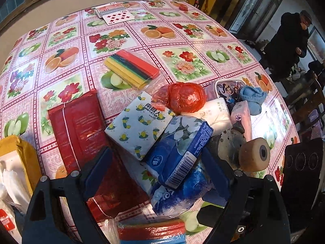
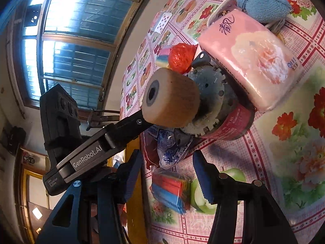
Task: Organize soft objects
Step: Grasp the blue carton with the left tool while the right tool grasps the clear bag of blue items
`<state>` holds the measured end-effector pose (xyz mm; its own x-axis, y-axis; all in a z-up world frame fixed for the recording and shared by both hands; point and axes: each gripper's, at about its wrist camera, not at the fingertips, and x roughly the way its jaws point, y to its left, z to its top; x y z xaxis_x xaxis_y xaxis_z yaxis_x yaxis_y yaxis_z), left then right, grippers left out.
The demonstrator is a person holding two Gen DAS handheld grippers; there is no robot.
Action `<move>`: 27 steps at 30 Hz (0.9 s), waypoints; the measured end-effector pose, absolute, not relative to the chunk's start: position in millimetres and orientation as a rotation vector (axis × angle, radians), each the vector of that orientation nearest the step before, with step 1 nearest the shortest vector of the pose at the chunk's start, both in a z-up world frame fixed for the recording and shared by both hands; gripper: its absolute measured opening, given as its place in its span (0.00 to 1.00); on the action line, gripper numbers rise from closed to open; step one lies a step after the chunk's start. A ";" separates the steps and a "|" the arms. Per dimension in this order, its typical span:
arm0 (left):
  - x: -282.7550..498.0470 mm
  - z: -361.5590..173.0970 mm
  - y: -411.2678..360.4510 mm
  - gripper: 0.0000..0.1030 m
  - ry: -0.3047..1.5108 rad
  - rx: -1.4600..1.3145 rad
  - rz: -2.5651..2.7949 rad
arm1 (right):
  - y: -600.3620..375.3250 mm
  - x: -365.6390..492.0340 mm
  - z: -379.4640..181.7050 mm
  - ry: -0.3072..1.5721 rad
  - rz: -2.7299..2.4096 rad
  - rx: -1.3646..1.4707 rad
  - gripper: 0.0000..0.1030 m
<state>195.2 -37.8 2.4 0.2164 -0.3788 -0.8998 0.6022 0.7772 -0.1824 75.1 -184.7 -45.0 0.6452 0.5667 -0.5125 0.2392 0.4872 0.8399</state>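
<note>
On the fruit-print tablecloth (image 1: 67, 40) lies a heap of soft packs. My left gripper (image 1: 157, 164) is open; a blue tissue pack (image 1: 178, 154) lies between its fingers, against the right one and apart from the left one. Behind it are a white lemon-print tissue pack (image 1: 138, 126), a red plastic-wrapped ball (image 1: 185, 97), a white pack (image 1: 213, 116), a pink tissue pack (image 2: 249, 61) and a blue towel (image 2: 262, 0). My right gripper (image 2: 167, 174) is open and holds nothing, low over the table, in front of a crumpled blue wrapper (image 2: 170, 152).
A beige roller (image 2: 170, 99) on a grey toothed disc stands beside the heap. Around it lie a red packet (image 1: 81, 130), striped cloth packs (image 1: 132, 69) (image 2: 170, 191), a cartoon lunch box (image 1: 229, 89), playing cards (image 1: 117, 17) and a yellow box (image 1: 16, 158). A person (image 1: 288, 44) stands beyond the table.
</note>
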 end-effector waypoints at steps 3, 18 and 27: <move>201.4 -0.8 -39.7 0.88 1.185 0.215 -0.675 | -181.7 82.3 -47.1 0.854 0.201 1.089 0.54; 206.6 -17.1 -40.8 0.86 1.330 0.118 -0.721 | -166.6 96.7 -65.4 0.900 0.162 1.105 0.28; 208.7 -12.6 -45.2 0.80 1.316 0.089 -0.719 | -171.1 86.6 -61.1 0.912 0.183 1.040 0.28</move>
